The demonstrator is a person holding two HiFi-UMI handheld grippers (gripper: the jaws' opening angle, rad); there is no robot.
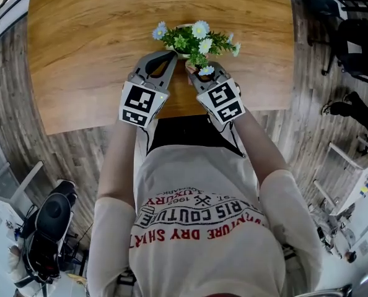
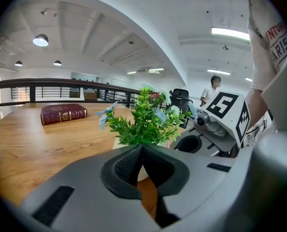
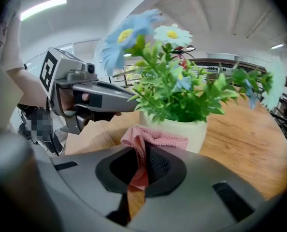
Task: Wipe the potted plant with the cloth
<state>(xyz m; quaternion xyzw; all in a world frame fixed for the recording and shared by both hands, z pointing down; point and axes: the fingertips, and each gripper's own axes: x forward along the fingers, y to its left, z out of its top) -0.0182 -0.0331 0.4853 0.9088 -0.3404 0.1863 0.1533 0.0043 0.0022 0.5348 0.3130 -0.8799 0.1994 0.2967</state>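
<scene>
The potted plant (image 1: 193, 42) stands near the table's (image 1: 78, 54) front edge, with bare wood behind and to either side and a red book (image 2: 64, 113) well apart. The right gripper (image 3: 143, 163) pinches a pink cloth (image 3: 150, 138) against the white pot, while the left gripper (image 2: 142, 151), jaws together and empty, sits just beside it. The person's shirt (image 1: 202, 221) reads "COUTURE"; the book's spine is illegible.
</scene>
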